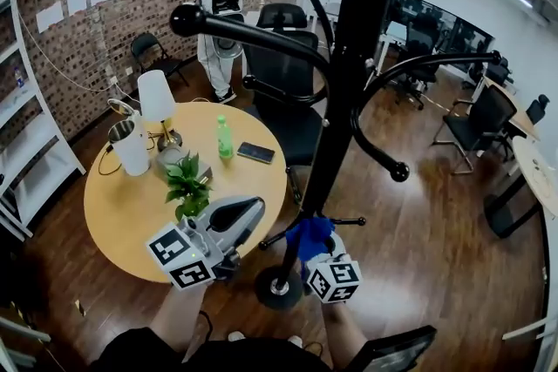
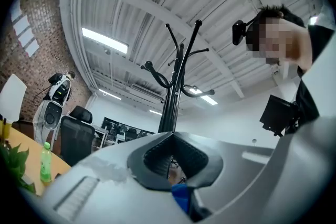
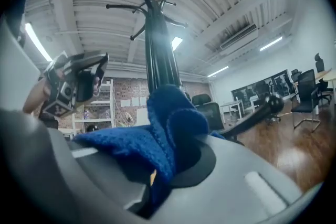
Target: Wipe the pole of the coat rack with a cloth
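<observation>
The black coat rack's pole (image 1: 336,126) runs from the top of the head view down to its round base (image 1: 279,287). My right gripper (image 1: 312,253) is shut on a blue cloth (image 1: 307,238), held low against the pole just above the base. In the right gripper view the cloth (image 3: 168,128) bunches out between the jaws of the right gripper (image 3: 173,165), with the pole (image 3: 157,60) rising right behind it. My left gripper (image 1: 248,212) hovers left of the pole over the table edge. Nothing is between the closed jaws of the left gripper (image 2: 176,161), and the pole (image 2: 170,107) stands beyond them.
A round wooden table (image 1: 122,218) at left carries a plant (image 1: 187,187), a green bottle (image 1: 225,138), a phone (image 1: 255,152), a lamp (image 1: 157,100) and a white jug (image 1: 131,144). A black office chair (image 1: 288,91) stands behind the rack. A person (image 1: 218,4) stands far back.
</observation>
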### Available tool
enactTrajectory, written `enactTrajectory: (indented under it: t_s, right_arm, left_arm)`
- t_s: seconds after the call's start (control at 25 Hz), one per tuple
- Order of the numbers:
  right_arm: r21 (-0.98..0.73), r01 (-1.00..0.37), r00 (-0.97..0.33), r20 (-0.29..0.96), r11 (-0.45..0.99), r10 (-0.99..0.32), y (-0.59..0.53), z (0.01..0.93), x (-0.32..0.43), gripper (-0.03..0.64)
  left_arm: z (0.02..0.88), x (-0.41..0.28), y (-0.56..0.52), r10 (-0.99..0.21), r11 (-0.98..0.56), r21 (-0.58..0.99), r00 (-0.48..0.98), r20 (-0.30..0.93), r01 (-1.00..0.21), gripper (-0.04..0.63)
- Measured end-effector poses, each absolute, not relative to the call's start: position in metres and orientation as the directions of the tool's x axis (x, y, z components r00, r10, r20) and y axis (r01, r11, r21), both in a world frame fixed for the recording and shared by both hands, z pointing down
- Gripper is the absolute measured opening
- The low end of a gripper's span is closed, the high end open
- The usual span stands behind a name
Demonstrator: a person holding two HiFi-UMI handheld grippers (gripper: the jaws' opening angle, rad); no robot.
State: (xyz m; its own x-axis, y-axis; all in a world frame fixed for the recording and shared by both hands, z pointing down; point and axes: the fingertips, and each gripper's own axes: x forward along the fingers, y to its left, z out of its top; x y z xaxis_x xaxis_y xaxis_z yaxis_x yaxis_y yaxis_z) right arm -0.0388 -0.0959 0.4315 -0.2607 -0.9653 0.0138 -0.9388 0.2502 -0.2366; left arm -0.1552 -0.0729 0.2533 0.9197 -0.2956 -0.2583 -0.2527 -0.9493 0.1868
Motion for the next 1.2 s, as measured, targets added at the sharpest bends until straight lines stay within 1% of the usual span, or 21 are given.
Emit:
enactTrajectory:
  t_s: [0.08,0.16,0.28,0.32,0.36,0.48,0.6,0.68,0.84,0.96,1.08,1.2]
  right_arm:
    - [-0.277,-0.929,-0.269,0.052,0.245,-0.962,-0.098,0.458,-0.038,0.021]
    - [-0.314,-0.916,-0.278,0.051,0.249,-0.959,-0.098,0.471,-0.039,0.021]
    - [-0.326,-0.911,-0.290,0.068,0.254,-0.955,-0.099,0.468,-0.040,0.021]
    - [-0.336,-0.905,-0.296,0.056,0.261,-0.954,-0.097,0.461,-0.041,0.021]
    - [-0.351,-0.896,-0.299,0.021,0.273,-0.954,-0.095,0.449,-0.040,0.021]
    - [-0.366,-0.878,-0.280,-0.133,0.310,-0.951,-0.089,0.388,-0.031,0.021]
    - [-0.302,-0.884,-0.273,-0.287,0.358,-0.918,-0.088,0.308,-0.028,0.021]
    - [-0.252,-0.890,-0.278,-0.359,0.380,-0.891,-0.090,0.258,-0.031,0.021]
    - [-0.204,-0.886,-0.292,-0.454,0.417,-0.842,-0.090,0.183,-0.031,0.021]
    - [-0.159,-0.895,-0.287,-0.510,0.417,-0.811,-0.087,0.141,-0.030,0.021]
    - [-0.115,-0.903,-0.295,-0.533,0.414,-0.793,-0.087,0.118,-0.031,0.021]
    - [-0.082,-0.912,-0.298,-0.540,0.401,-0.787,-0.087,0.115,-0.034,0.021]
  left_arm:
    - [0.254,-0.155,-0.074,-0.299,-0.948,0.187,0.920,-0.253,-0.257,0.000]
    - [0.256,-0.155,-0.074,-0.298,-0.948,0.186,0.922,-0.248,-0.257,0.000]
    - [0.258,-0.150,-0.072,-0.291,-0.950,0.184,0.925,-0.243,-0.251,0.000]
    - [0.257,-0.149,-0.071,-0.289,-0.951,0.183,0.926,-0.244,-0.249,0.000]
    - [0.256,-0.148,-0.070,-0.287,-0.952,0.181,0.926,-0.246,-0.247,0.000]
    - [0.252,-0.146,-0.066,-0.283,-0.954,0.173,0.926,-0.251,-0.244,0.000]
    - [0.248,-0.147,-0.064,-0.284,-0.955,0.165,0.923,-0.258,-0.248,0.000]
    - [0.244,-0.150,-0.063,-0.289,-0.954,0.157,0.919,-0.267,-0.254,0.000]
    - [0.233,-0.160,-0.061,-0.305,-0.952,0.135,0.905,-0.296,-0.277,0.000]
    - [0.227,-0.170,-0.065,-0.321,-0.947,0.121,0.891,-0.321,-0.298,0.000]
    - [0.224,-0.177,-0.066,-0.331,-0.944,0.113,0.881,-0.338,-0.311,0.000]
    - [0.220,-0.178,-0.066,-0.331,-0.943,0.105,0.878,-0.345,-0.315,0.000]
